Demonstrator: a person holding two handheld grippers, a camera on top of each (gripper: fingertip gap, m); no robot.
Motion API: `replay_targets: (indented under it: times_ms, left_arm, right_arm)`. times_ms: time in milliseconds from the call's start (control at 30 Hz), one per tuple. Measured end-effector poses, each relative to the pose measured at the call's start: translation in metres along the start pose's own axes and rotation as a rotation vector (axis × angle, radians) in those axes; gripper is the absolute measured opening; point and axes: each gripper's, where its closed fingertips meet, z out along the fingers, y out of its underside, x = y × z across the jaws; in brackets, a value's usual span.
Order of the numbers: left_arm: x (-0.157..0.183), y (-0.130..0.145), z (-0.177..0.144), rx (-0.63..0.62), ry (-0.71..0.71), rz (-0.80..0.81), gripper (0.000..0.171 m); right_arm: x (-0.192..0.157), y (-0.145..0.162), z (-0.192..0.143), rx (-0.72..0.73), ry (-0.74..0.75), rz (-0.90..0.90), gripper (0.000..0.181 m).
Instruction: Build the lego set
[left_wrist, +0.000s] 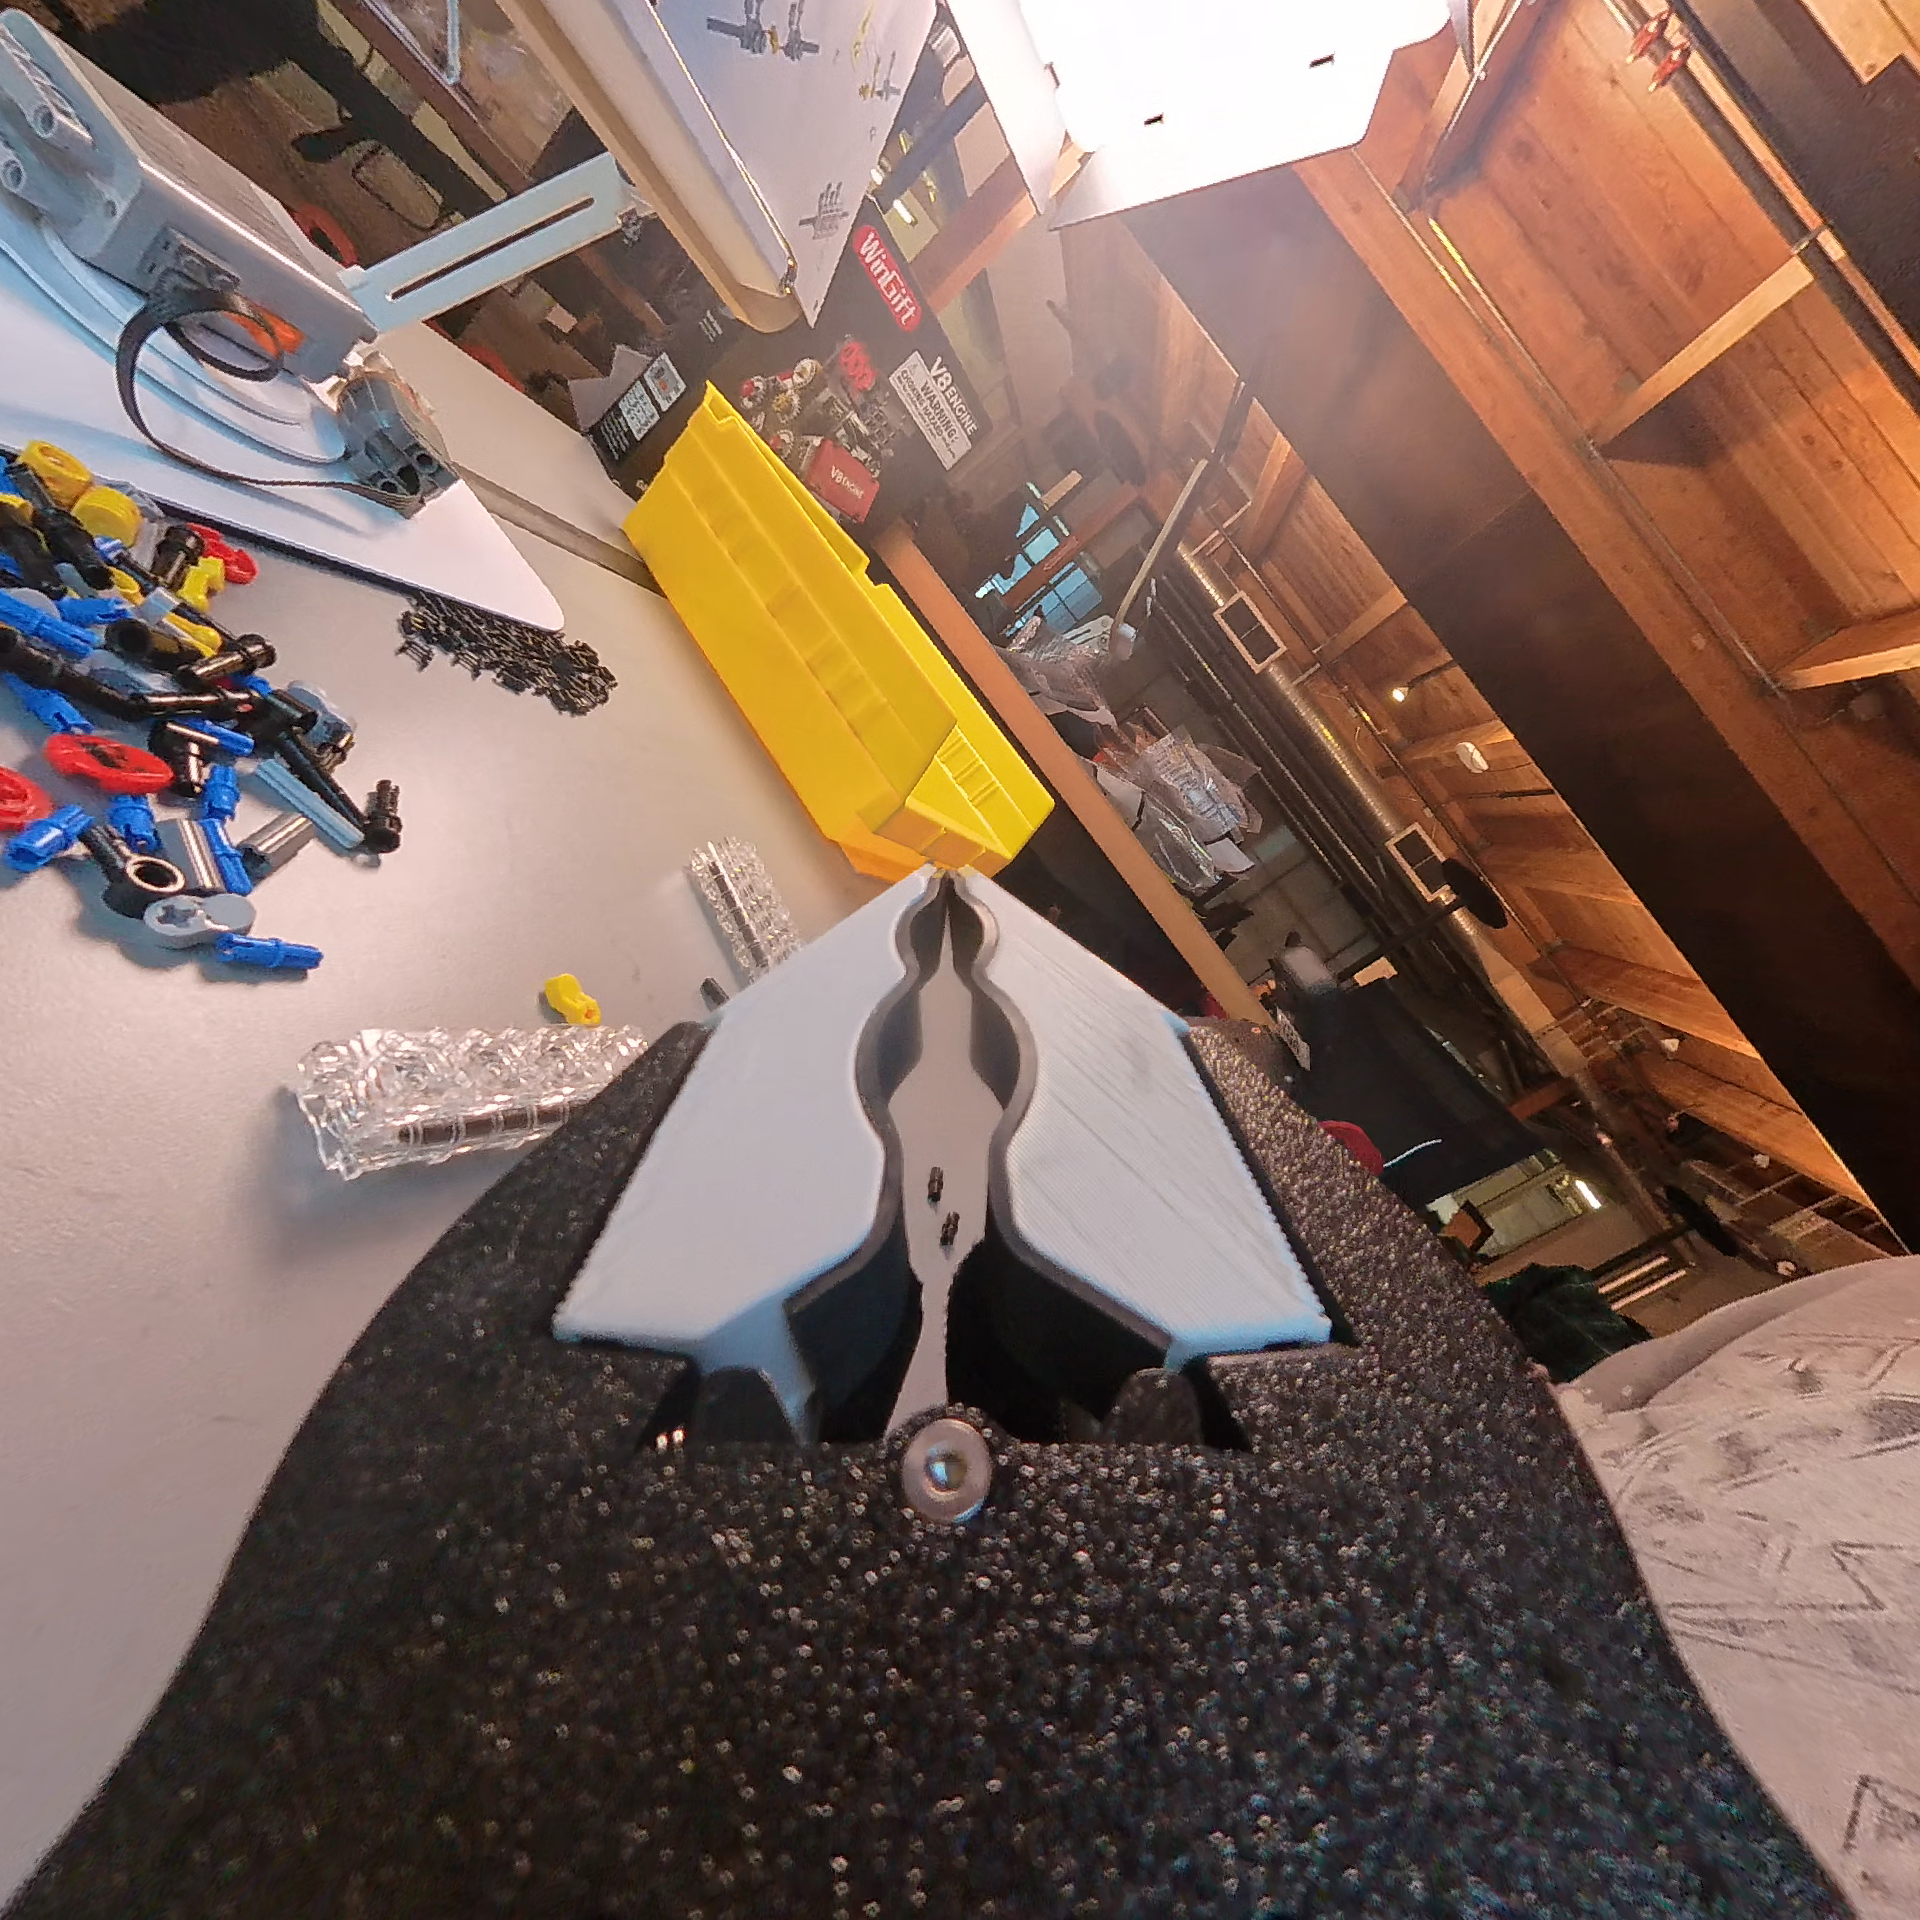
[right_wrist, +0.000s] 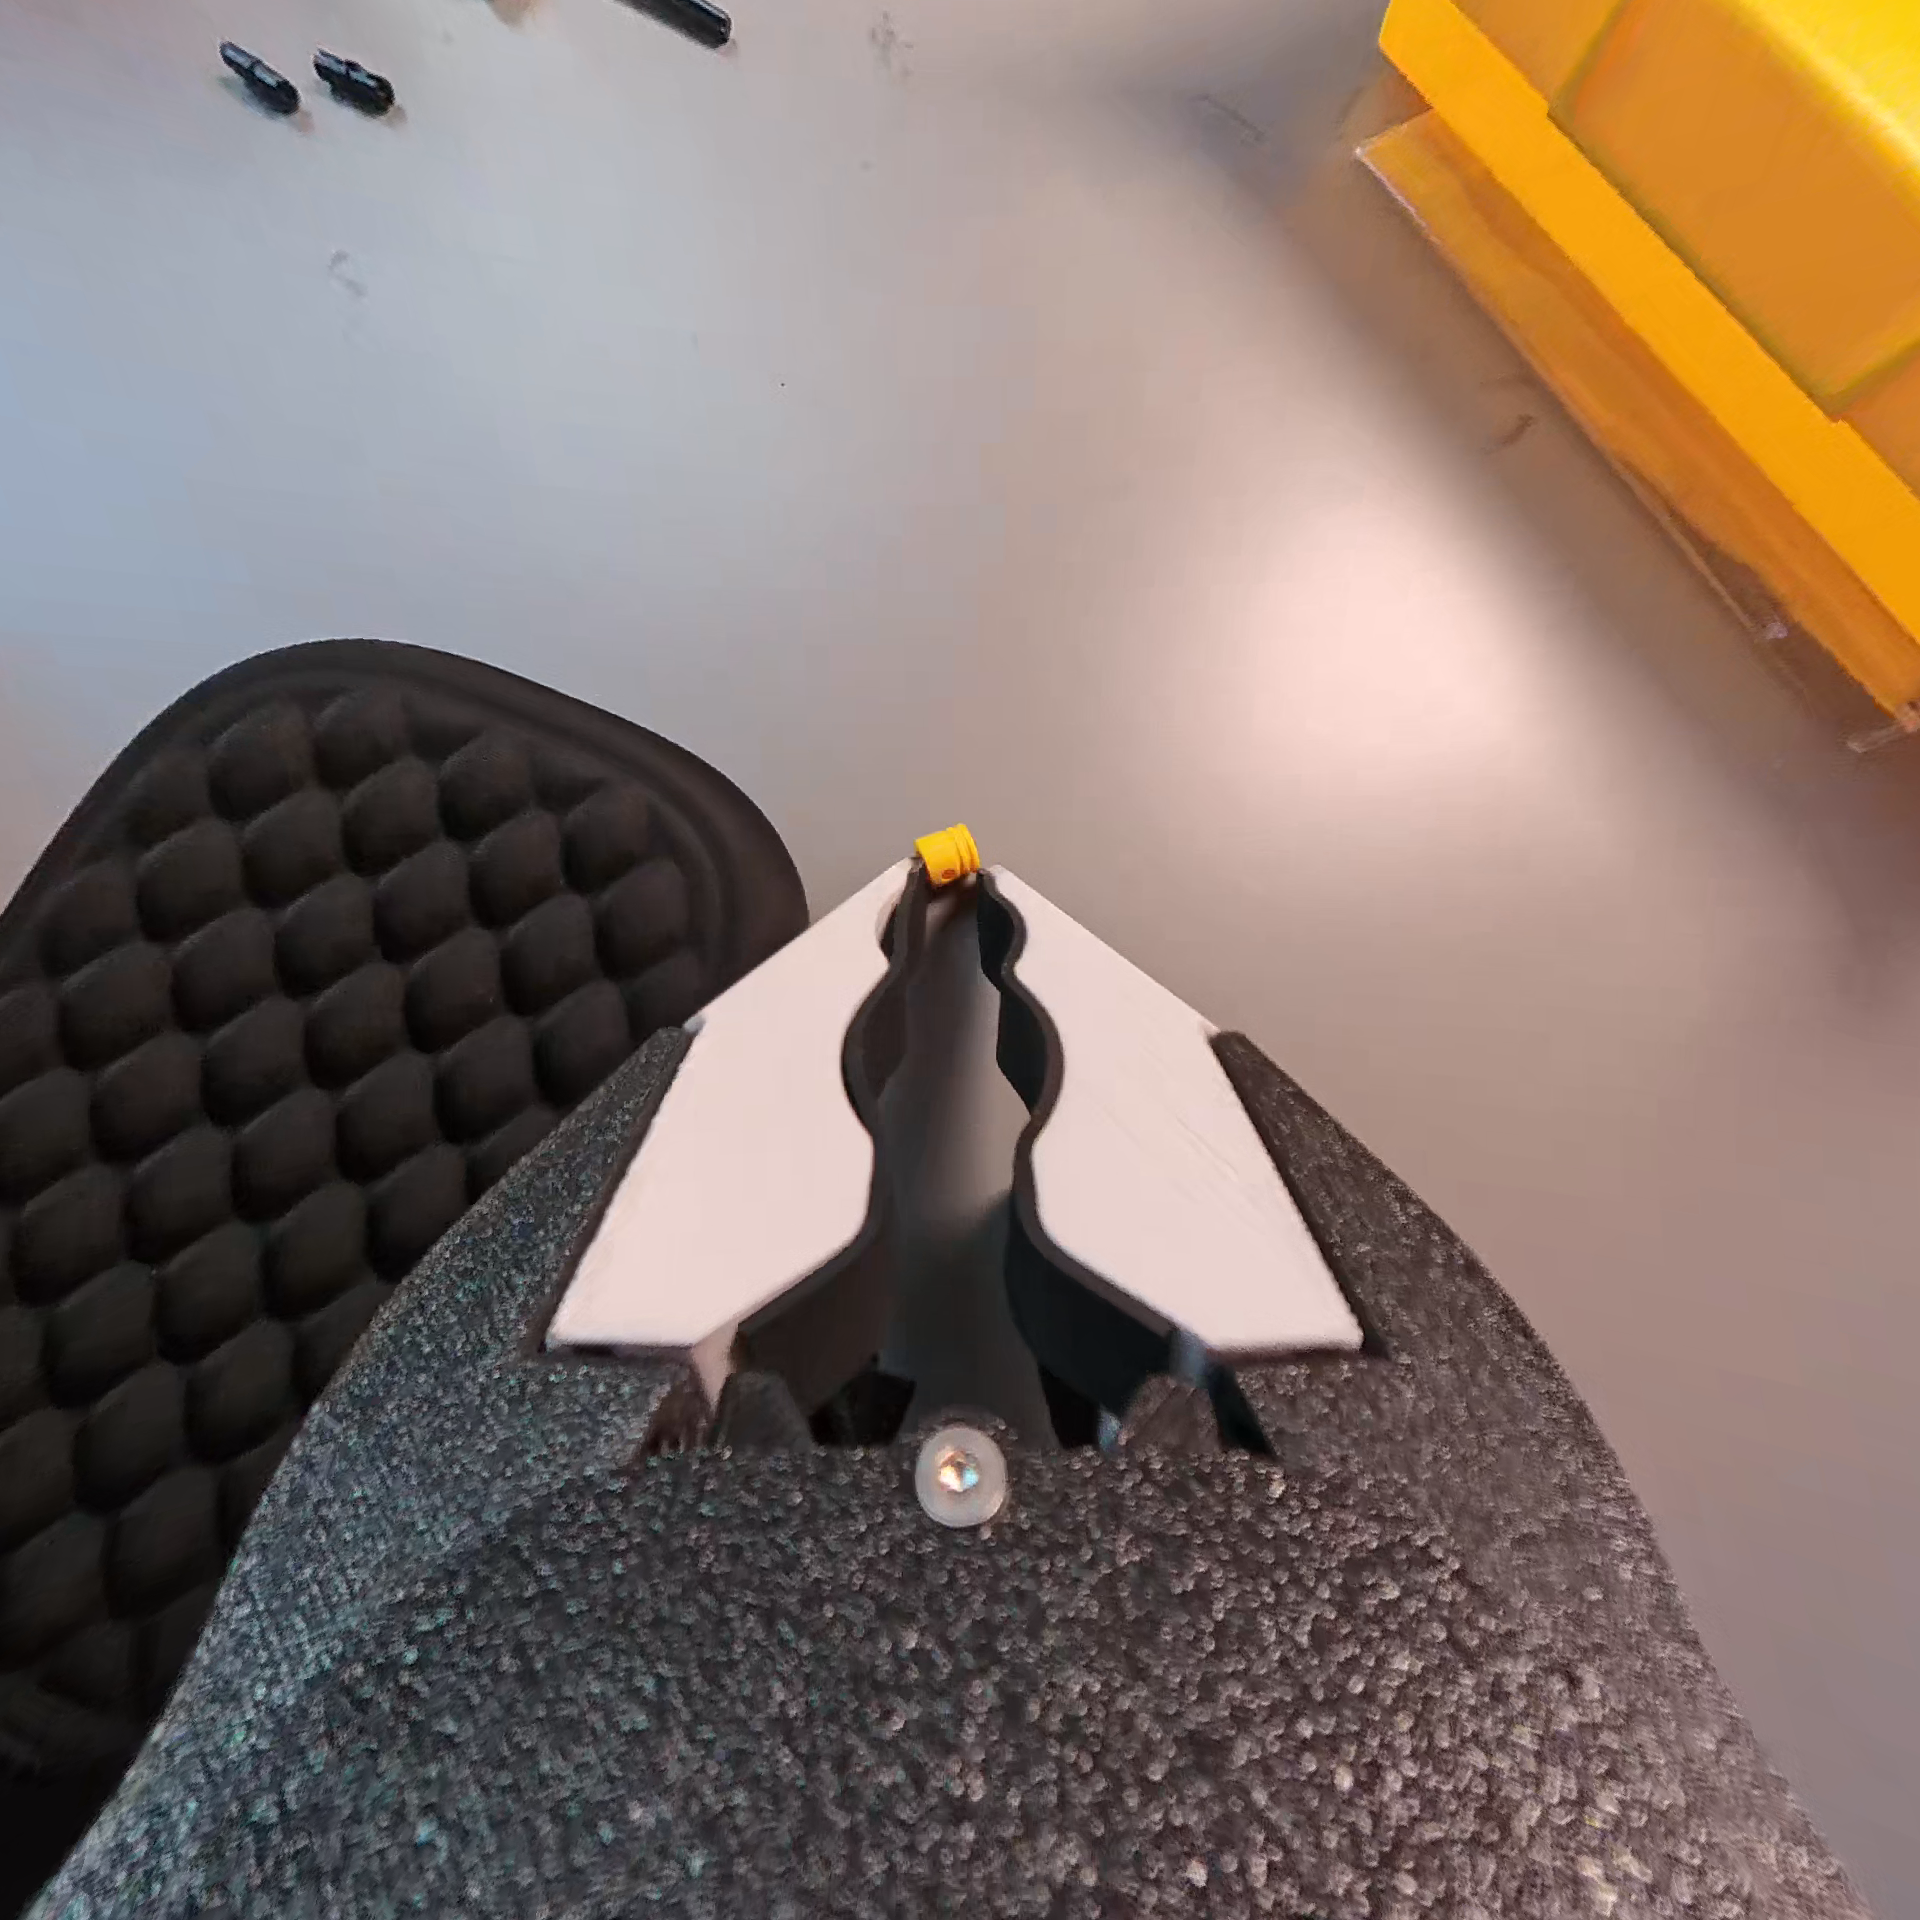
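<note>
The left gripper (left_wrist: 948, 883) was held tilted above the tabletop (left_wrist: 520, 831), its fingers closed tip to tip on nothing visible. Loose parts (left_wrist: 135, 675) lay spread at its far left, 2 clear pieces (left_wrist: 457, 1091) nearer, and a yellow bin (left_wrist: 831, 665) just beyond the tips, all in easy reach. The right gripper (right_wrist: 948, 878) pointed down at the tabletop, its fingers nearly closed, pinching a small yellow bush (right_wrist: 948, 858) at the very tips. A black pad (right_wrist: 312, 987) lay left of it, 2 black pins (right_wrist: 307, 78) farther off.
</note>
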Motion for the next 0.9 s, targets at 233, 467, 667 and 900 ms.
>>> replay_targets:
  times_ms: [233, 467, 667, 900]
  left_arm:
    - [0.012, 0.026, 0.01, -0.149, 0.055, 0.064, 0.001]
    - [0.029, 0.055, 0.017, -0.298, 0.164, 0.008, 0.02]
    - [0.034, 0.038, 0.008, -0.246, 0.206, -0.017, 0.014]
    - [0.03, 0.049, 0.011, -0.318, 0.091, 0.293, 0.009]
  right_arm:
    - [-0.052, -0.115, 0.023, 0.32, -0.11, -0.26, 0.001]
    - [-0.161, -0.235, 0.083, 0.593, -0.314, -0.553, 0.001]
    - [-0.183, -0.279, 0.099, 0.727, -0.245, -0.63, 0.001]
    - [-0.179, -0.268, 0.101, 0.731, -0.103, -0.695, 0.002]
